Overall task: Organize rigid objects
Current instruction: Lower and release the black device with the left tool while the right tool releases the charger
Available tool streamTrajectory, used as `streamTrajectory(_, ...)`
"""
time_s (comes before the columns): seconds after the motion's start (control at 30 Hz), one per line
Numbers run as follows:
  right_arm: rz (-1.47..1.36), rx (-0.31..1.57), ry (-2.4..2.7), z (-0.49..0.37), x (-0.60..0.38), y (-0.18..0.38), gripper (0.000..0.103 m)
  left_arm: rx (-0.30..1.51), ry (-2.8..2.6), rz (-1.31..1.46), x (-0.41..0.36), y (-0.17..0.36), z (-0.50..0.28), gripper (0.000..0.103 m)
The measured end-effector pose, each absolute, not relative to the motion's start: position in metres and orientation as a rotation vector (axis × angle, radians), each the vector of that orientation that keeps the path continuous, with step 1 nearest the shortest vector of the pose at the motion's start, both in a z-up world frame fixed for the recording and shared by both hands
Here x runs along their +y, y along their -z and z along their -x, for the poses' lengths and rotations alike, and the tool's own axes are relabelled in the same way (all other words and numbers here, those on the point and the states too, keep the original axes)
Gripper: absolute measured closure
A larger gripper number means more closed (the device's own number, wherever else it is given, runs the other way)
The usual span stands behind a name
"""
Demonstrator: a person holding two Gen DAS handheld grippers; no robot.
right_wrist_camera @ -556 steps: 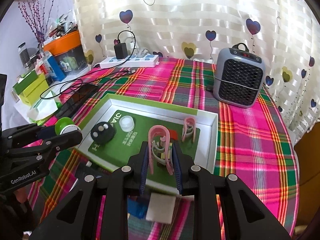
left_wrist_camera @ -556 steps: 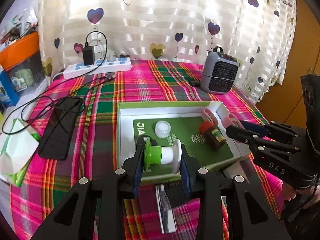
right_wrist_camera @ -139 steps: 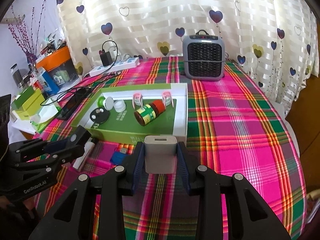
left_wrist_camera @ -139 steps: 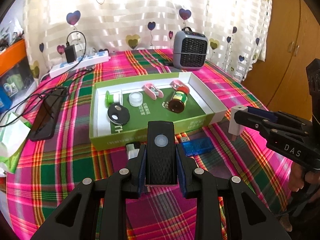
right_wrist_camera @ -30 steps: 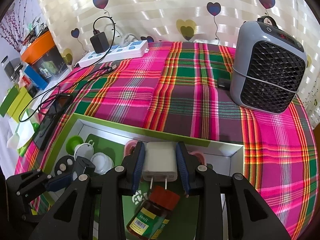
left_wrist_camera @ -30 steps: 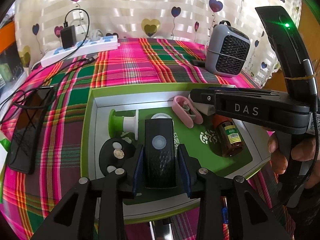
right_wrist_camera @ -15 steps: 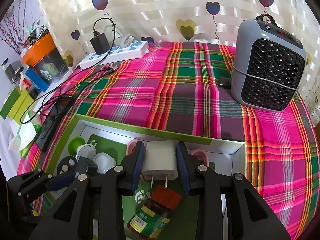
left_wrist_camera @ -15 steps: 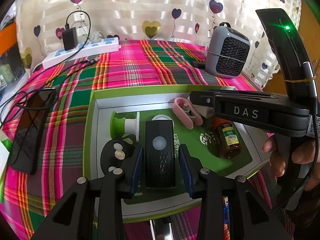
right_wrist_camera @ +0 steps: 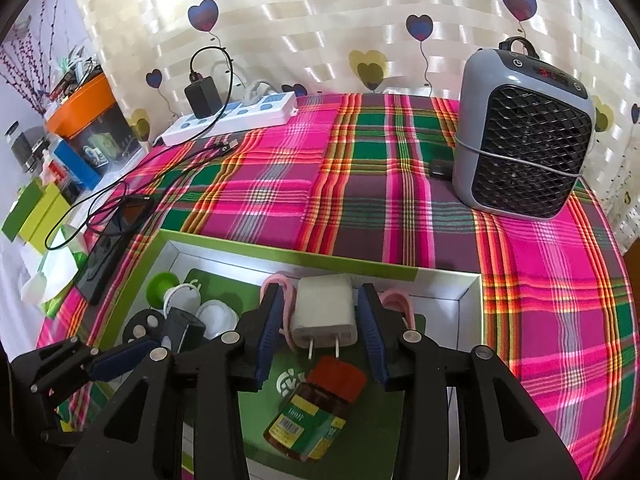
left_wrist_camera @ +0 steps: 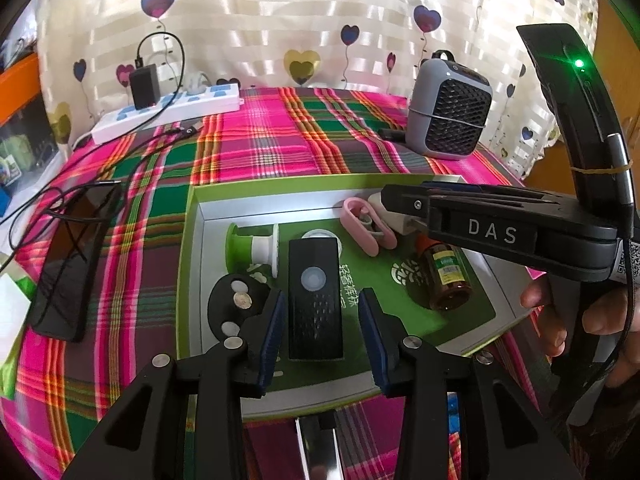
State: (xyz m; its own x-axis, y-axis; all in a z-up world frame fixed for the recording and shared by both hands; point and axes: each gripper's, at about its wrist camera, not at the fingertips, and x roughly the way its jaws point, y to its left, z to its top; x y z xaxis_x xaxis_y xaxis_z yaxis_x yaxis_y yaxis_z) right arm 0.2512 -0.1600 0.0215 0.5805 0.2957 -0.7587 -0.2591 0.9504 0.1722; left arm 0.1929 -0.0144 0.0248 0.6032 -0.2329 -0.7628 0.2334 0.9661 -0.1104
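- Now your left gripper (left_wrist_camera: 322, 326) stands open over the green tray (left_wrist_camera: 192, 216); its jaws have just been opening, and the black remote (left_wrist_camera: 316, 300) lies flat on the tray floor between them, with a clear gap at each blue pad.
- Your right gripper (right_wrist_camera: 322, 330) is also parted: its jaws have just been opening too, and the white charger plug (right_wrist_camera: 324, 312) sits between them near the tray's far wall, prongs toward the camera. Neither pad presses on it, though the gap on each side is narrow.
- Just in front of the plug's prongs lies the brown bottle (right_wrist_camera: 316, 416) with a red cap, on its side on the tray floor.
- To the left of the remote you have the green-and-white spool (left_wrist_camera: 252, 246) lying on its side, and nearer you the black round disc (left_wrist_camera: 236, 304) with pale dots, just beside the left pad.
- A white cap (left_wrist_camera: 320, 236) peeks out behind the far end of the remote.
- The pink clip (left_wrist_camera: 362, 226) lies to the right of that, close to the tip of your right gripper.
- A hand (left_wrist_camera: 576, 320) grips the right tool's handle at the right edge of the left wrist view.
- Behind the tray, on the plaid cloth (right_wrist_camera: 360, 184), stands the grey heater (right_wrist_camera: 524, 136); a white power strip (right_wrist_camera: 236, 118) lies by the curtain.
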Motion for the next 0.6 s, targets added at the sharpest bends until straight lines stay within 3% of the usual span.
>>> streamTrajectory(0.6, -0.088, 0.812, -0.306, -0.200, -0.172, -0.042, 0.063, 0.835, 0.264, -0.011, -0.011, -0.041, -0.153, 0.066)
